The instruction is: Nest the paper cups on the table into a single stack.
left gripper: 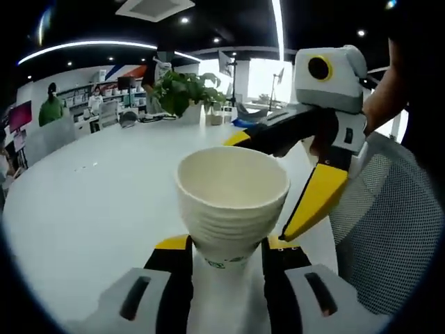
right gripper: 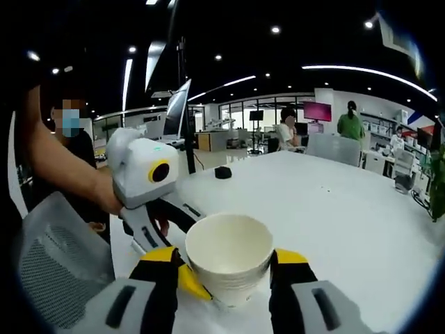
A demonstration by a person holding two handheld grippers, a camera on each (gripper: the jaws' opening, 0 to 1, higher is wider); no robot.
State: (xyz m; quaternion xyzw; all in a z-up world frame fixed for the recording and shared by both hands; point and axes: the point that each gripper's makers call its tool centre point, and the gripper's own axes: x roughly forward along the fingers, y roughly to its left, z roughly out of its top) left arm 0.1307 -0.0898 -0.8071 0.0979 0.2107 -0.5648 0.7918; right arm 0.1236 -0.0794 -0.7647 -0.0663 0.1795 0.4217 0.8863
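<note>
Your left gripper (left gripper: pixel 227 252) clenches a cup (left gripper: pixel 231 198) low in the centre of the left gripper view; the cup's base is hidden between the jaws, and ridges below its rim suggest nested cups, though you cannot count them. At the right of that view your right gripper (left gripper: pixel 292 177) comes in with its yellow-tipped jaws spread to either side of the cup, the far one partly hidden behind the rim. In the right gripper view the same cup (right gripper: pixel 229 259) sits low in the centre between your right gripper's (right gripper: pixel 228 268) jaws, which stand open beside it; you cannot tell whether they touch its wall. The left gripper (right gripper: pixel 163 233) enters from the left there, its jaws mostly hidden behind the cup, with a hand (right gripper: pixel 111 198) on its body. The white table (left gripper: pixel 83 202) lies open towards the upper left of the left gripper view, up to a plant (left gripper: pixel 184 90) at its far edge, and a mesh chair (left gripper: pixel 393 229) crowds the right side.
</note>
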